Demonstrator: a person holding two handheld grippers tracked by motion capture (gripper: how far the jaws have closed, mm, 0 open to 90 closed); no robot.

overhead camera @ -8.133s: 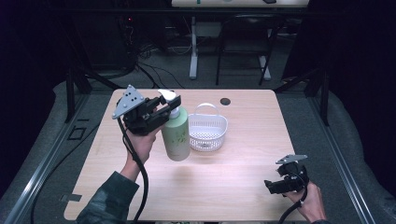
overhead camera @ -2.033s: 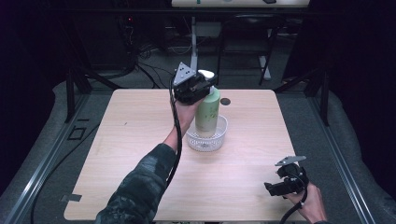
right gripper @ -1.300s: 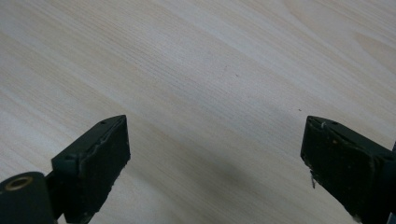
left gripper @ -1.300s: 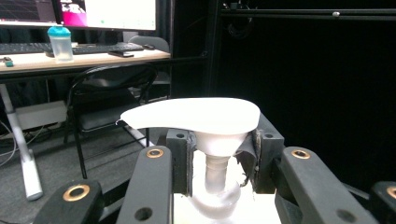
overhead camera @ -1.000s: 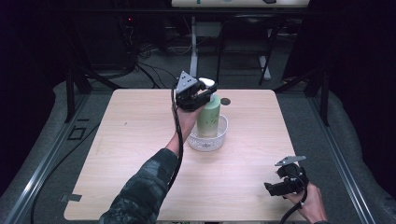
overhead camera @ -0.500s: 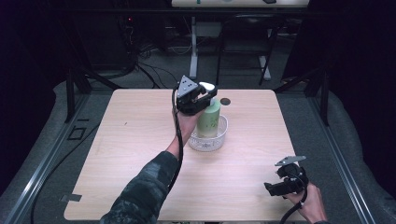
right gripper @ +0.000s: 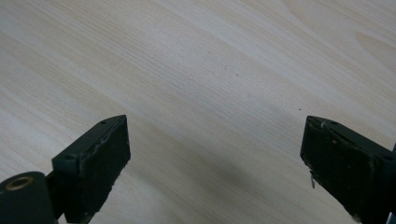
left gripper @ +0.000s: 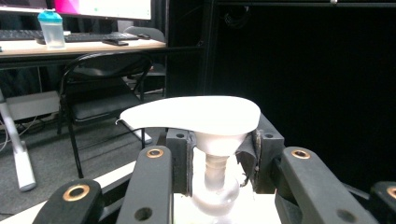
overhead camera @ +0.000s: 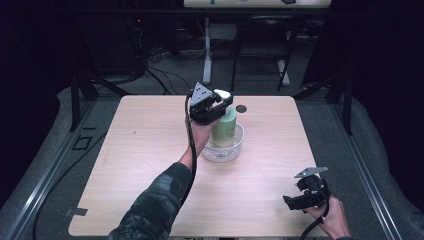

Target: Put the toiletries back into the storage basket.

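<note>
Nearest me, at the table's [overhead camera: 150,165] front right corner, my right gripper [overhead camera: 292,202] rests low over the bare wood with a hand behind it. In the right gripper view its jaws stand wide apart, released, with nothing but table [right gripper: 210,93] grain between them.

Farther in, my left arm in a patterned sleeve [overhead camera: 155,205] reaches up the middle of the table. The left gripper [overhead camera: 220,106] is clenched on the neck of the pump bottle [overhead camera: 225,127], just under its white pump head. In the left gripper view the pads [left gripper: 180,161] press the narrow white neck of the bottle [left gripper: 215,170] from both sides, and the pump head [left gripper: 191,114] spreads flat above the jaws, its spout pointing left in that view.

The bottle stands upright with its pale green body inside the white basket [overhead camera: 237,145], which sits a little past the table's centre, toward the far edge. I cannot tell whether the bottle's base rests on the basket's floor.

Beyond the basket, near the far edge, lies a small dark disc [overhead camera: 241,108], apart from it.

Past the table, in the left gripper view, I see a chair [left gripper: 100,93] and a desk [left gripper: 84,45] with a blue-capped shaker [left gripper: 50,29] on it.
</note>
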